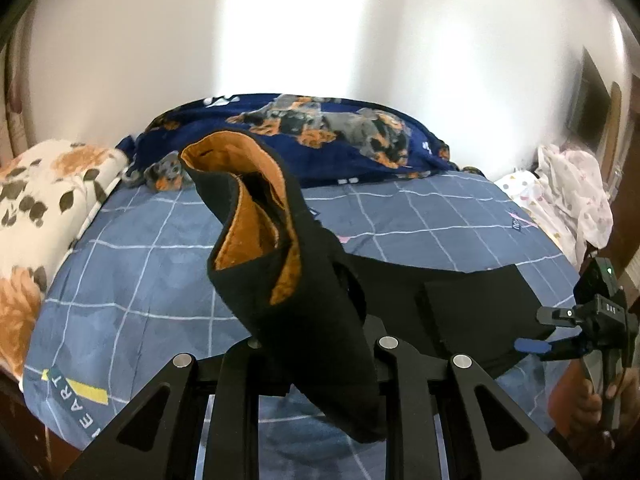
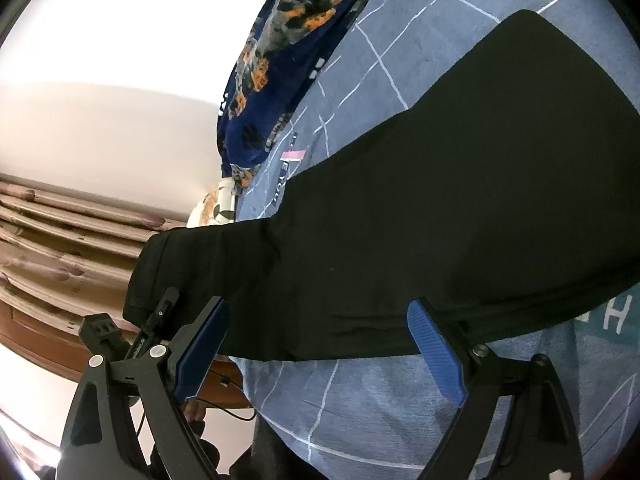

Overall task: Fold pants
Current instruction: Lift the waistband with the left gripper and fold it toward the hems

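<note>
Black pants (image 1: 280, 280) with an orange lining hang from my left gripper (image 1: 316, 344), which is shut on the cloth; its fingertips are hidden under the fabric. That end is lifted off the bed and curls open, showing the lining. The rest of the pants (image 2: 440, 200) lies flat across the blue sheet. My right gripper (image 2: 320, 354) stands open at the near edge of the pants, with its blue pads (image 2: 436, 356) wide apart and nothing clamped. It also shows at the right of the left wrist view as the right gripper (image 1: 540, 330). In the right wrist view, the left gripper (image 2: 168, 308) holds the raised left end.
The bed has a blue sheet (image 1: 140, 272) with white grid lines. A navy dog-print blanket (image 1: 320, 128) lies along the wall. A floral pillow (image 1: 40, 200) sits at the left, white patterned cloth (image 1: 568, 200) at the right. A person's hand (image 1: 592, 404) grips the right handle.
</note>
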`<act>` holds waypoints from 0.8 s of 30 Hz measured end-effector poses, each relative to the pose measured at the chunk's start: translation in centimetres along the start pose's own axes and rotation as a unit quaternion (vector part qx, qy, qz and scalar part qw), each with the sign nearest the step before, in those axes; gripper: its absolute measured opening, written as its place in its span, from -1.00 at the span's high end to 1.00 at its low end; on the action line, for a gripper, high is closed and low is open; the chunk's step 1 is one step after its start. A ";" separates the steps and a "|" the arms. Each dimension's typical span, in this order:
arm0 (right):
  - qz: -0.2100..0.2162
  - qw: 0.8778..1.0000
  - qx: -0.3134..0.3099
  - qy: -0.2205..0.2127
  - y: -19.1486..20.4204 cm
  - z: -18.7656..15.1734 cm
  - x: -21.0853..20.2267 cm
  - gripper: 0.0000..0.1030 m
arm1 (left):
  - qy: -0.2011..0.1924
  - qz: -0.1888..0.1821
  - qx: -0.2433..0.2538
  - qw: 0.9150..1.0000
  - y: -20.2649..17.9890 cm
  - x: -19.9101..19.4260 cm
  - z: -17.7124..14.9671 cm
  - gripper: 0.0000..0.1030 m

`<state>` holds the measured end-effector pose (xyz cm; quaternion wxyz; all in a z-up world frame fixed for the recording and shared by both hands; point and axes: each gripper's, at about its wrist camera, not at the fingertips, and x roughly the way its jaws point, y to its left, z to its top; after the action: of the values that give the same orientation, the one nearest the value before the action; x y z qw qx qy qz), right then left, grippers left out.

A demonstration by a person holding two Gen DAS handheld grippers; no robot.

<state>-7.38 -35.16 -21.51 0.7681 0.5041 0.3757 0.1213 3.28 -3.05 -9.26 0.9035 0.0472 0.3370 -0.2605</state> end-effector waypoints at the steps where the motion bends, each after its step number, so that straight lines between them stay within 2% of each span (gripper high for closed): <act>1: 0.001 1.000 -0.001 -0.001 0.0 0.0 -0.1 -0.73 | -0.001 -0.001 0.004 1.000 -0.3 0.0 0.0 0.58; 12: 0.037 0.999 0.018 -0.004 0.1 0.7 -0.4 -0.73 | -0.006 -0.014 0.048 0.999 -3.9 0.3 0.7 0.58; 18: 0.086 0.996 0.030 -0.002 1.2 1.8 -0.2 -0.77 | -0.003 -0.027 0.066 0.997 -5.9 0.9 0.8 0.58; 24: 0.134 0.990 0.026 0.021 3.3 2.7 1.2 -0.78 | 0.004 -0.041 0.081 0.996 -8.4 1.9 1.0 0.58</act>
<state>-4.00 -34.79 -18.66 0.7236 0.5670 0.3238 0.2239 0.84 -11.31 -8.95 0.8838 0.1077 0.3199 -0.3239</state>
